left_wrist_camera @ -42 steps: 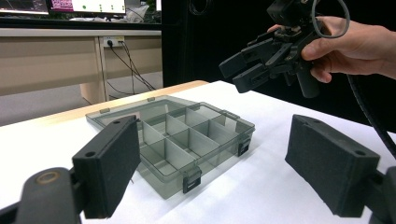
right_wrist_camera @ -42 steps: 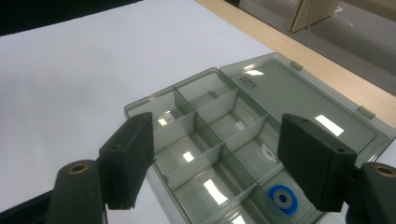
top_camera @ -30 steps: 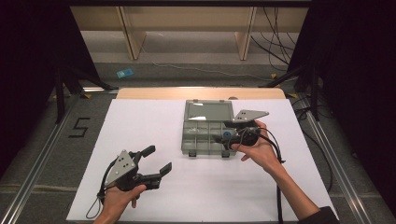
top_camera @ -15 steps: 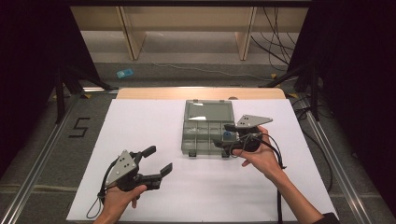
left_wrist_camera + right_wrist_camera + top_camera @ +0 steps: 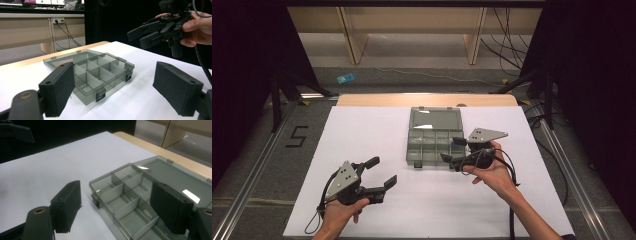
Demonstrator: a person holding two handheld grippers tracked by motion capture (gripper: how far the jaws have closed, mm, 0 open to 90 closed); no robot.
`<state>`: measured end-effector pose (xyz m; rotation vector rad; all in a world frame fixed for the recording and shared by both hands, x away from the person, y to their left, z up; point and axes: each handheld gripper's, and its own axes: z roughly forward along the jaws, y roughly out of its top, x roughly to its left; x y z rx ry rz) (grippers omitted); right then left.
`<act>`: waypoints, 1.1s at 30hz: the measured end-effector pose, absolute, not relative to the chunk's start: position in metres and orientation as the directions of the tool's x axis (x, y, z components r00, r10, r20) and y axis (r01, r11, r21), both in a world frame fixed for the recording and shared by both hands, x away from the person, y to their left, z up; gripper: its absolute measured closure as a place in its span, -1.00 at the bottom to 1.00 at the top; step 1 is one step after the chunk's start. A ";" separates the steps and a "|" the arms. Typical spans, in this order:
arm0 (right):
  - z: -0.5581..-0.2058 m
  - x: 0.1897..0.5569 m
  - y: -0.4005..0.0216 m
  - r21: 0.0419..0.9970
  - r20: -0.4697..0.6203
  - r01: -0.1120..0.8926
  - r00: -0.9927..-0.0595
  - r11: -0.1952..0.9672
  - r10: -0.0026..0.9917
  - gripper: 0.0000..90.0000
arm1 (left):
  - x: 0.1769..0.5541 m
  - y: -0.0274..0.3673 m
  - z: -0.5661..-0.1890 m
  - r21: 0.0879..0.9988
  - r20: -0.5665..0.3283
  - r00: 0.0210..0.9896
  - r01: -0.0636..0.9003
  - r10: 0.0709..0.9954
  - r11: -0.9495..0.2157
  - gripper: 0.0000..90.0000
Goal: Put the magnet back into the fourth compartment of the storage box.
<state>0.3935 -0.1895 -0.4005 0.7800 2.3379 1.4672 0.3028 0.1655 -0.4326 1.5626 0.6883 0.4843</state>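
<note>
A smoky clear compartment box [image 5: 434, 147] lies open in the middle of the white table, its lid [image 5: 435, 119] flat behind it; the cells I can see hold nothing. My right gripper [image 5: 452, 149] hovers at the box's right front corner, pointing left over it, jaws open and empty. From the right gripper view, the open jaws [image 5: 118, 206] frame the box [image 5: 130, 195] from above. My left gripper [image 5: 382, 171] sits open near the table's front left, aimed at the box. Its view looks between the jaws [image 5: 117, 90] at the box [image 5: 92, 72], with the right gripper [image 5: 147, 35] raised beyond.
White sheet [image 5: 362, 130] covers the table, with a wooden strip [image 5: 372, 100] along its far edge. Metal rails run down both sides. On the floor are a "5" mark [image 5: 297, 136], a blue item [image 5: 345, 78] and cables [image 5: 507, 45].
The right gripper has drifted slightly right and toward the person, staying beside the box. The left gripper has not moved.
</note>
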 end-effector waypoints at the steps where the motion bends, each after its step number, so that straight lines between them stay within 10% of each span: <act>1: -0.400 0.393 -0.190 0.891 0.048 0.295 -0.817 0.346 0.574 -0.42 | 0.303 0.165 -0.433 0.989 -0.090 0.729 0.143 0.678 -0.022 -0.62; 33: -0.419 0.363 -0.209 0.920 0.088 0.298 -0.789 0.254 0.609 -0.65 | 0.303 0.165 -0.433 0.989 -0.086 0.730 0.143 0.678 -0.028 -0.62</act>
